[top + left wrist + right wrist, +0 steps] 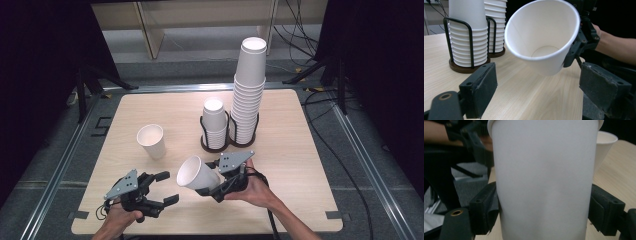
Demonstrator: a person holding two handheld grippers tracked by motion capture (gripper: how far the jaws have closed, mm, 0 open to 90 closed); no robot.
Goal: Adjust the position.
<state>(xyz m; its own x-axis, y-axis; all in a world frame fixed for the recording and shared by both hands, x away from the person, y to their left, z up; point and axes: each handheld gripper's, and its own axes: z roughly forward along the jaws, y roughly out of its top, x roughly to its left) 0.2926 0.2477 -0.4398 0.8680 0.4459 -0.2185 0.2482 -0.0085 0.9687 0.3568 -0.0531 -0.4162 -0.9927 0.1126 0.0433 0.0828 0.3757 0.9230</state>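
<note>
Above a pale wooden table [300, 150], 1 paper cup [196, 173] is pinched by the right gripper [210, 186], tilted with its mouth aimed left at the nearby left gripper [167, 188], whose jaws are spread wide and empty.

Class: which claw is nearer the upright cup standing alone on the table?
Left. The left claw sits open just below the upright cup; the right claw, gripping another cup, lies farther right.

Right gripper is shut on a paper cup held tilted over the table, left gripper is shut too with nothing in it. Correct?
Not quite: the left gripper is open, jaws spread apart with nothing between them, as the high view shows. The right gripper does clamp the tilted paper cup.
</note>
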